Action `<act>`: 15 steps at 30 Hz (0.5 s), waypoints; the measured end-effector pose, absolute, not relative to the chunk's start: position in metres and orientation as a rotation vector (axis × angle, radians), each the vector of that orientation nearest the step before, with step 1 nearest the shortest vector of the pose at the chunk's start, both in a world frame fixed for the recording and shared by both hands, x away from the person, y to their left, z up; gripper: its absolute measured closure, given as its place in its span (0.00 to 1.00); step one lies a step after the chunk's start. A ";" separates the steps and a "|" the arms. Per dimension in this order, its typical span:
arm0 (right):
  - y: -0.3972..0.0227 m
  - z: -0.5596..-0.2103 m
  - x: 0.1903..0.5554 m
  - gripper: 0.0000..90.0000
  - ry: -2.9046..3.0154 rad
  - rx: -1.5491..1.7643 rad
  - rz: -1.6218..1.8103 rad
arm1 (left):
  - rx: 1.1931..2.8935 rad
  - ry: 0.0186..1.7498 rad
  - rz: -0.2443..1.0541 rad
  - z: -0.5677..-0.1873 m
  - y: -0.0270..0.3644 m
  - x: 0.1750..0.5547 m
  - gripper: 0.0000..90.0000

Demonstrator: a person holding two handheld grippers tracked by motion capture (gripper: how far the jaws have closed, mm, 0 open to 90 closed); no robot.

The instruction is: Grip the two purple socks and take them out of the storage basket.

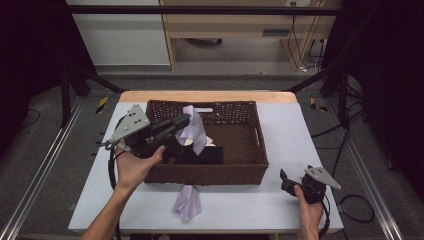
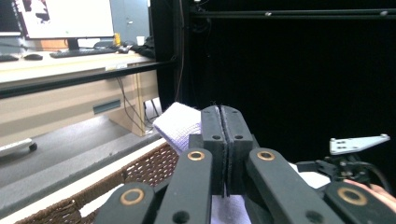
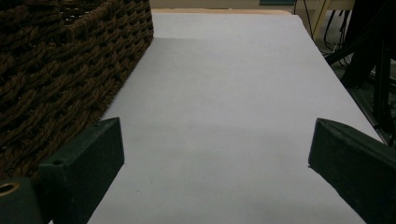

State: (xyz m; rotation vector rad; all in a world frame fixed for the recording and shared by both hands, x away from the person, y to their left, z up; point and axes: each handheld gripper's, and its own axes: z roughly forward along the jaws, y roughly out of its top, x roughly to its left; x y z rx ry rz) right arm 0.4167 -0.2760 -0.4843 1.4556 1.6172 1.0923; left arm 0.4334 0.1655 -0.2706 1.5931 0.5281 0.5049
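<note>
A lilac cloth (image 1: 194, 129) hangs over the brown wicker basket (image 1: 235, 172), pinched in my left gripper (image 1: 186, 120), which is held above the basket's left side. In the left gripper view the jaws are pressed together on the lilac cloth (image 2: 180, 125), which bulges behind them. A second lilac cloth (image 1: 188, 202) lies on the table in front of the basket. My right gripper (image 1: 283, 176) rests low at the table's right front, open. Its view shows two spread fingers (image 3: 81, 163) above bare table, with the basket wall (image 3: 60, 70) at the left.
Dark items lie inside the basket (image 1: 205, 155). The table (image 1: 295, 135) has a pale grey cover and a wooden far edge. Black frame bars (image 1: 320, 75) stand behind the table. A desk and cables (image 1: 300, 45) lie beyond.
</note>
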 end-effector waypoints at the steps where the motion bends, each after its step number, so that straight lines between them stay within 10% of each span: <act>1: -0.276 -0.484 0.417 0.04 1.616 1.458 1.092 | 1.597 0.523 0.499 -0.270 0.167 0.429 0.99; 15: -0.276 -0.484 0.417 0.04 1.621 1.457 1.090 | 1.661 0.466 0.447 -0.293 0.179 0.380 0.99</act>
